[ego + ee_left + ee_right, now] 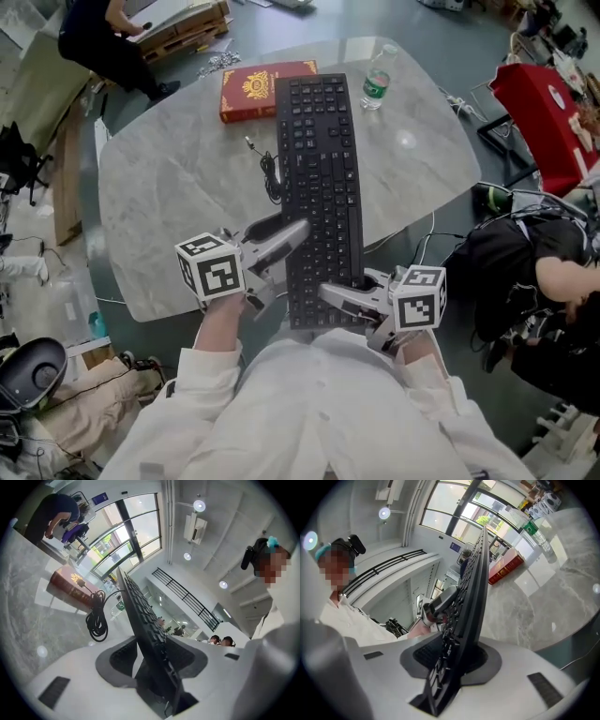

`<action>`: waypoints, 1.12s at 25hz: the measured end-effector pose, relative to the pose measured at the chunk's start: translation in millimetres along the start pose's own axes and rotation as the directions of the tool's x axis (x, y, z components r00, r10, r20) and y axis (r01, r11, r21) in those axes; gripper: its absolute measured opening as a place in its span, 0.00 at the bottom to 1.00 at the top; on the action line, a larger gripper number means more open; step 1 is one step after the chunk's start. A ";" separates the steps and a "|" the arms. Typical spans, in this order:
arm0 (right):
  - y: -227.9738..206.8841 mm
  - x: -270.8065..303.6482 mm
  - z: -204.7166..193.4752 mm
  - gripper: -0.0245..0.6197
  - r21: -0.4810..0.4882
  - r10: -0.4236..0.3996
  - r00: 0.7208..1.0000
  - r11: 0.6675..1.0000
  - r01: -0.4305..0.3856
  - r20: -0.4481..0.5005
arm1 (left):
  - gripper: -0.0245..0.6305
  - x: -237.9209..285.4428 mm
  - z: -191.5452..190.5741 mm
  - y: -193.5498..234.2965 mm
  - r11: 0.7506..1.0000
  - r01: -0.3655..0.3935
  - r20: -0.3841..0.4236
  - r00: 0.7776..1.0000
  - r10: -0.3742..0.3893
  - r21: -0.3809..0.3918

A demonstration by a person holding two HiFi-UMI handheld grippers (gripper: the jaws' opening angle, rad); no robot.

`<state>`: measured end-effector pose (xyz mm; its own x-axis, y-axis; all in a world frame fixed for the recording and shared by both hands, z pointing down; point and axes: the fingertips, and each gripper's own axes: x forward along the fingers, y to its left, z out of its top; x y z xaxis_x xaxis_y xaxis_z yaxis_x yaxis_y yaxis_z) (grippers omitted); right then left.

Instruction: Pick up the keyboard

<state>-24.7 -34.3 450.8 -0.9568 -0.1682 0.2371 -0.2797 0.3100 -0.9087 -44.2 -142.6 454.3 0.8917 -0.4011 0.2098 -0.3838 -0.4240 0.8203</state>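
The black keyboard [321, 187] lies lengthwise away from me over the marble table [178, 197], its near end past the table's front edge. My left gripper [279, 255] is shut on the near left edge, and the keyboard [145, 630] runs edge-on between the left gripper's [151, 663] pads. My right gripper [343, 296] is shut on the near right corner, where the keyboard [471, 597] sits clamped in the right gripper [453, 660]. The keyboard's coiled cable [271, 178] rests on the marble beside it. I cannot tell whether the far end touches the table.
A red book [255, 90] lies at the table's far side, partly under the keyboard's far left corner. A water bottle [377, 81] stands to the keyboard's right. A person [108, 42] bends over at the back left. Bags and a red box [548, 117] crowd the floor at right.
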 end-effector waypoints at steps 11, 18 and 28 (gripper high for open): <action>-6.9 3.5 -0.8 0.22 -0.065 0.059 0.998 0.996 -0.057 0.027 | 0.34 -0.9 3.7 1.2 0.998 0.014 0.072 0.997 -0.019 0.069; -10.4 5.0 -4.3 0.23 -0.072 0.087 0.995 0.994 -0.084 0.038 | 0.34 -0.8 0.4 4.4 0.997 0.036 0.109 0.993 -0.044 0.073; -15.7 8.1 -3.9 0.23 -0.113 0.113 0.992 0.988 -0.107 0.052 | 0.34 -0.7 1.4 7.3 0.992 0.044 0.137 0.989 -0.060 0.119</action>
<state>-28.4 -36.8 468.4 -0.9769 -0.1801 0.1147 -0.1831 0.4301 -0.8840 -48.0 -146.6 459.5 0.8718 -0.4823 0.0854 -0.3701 -0.5345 0.7598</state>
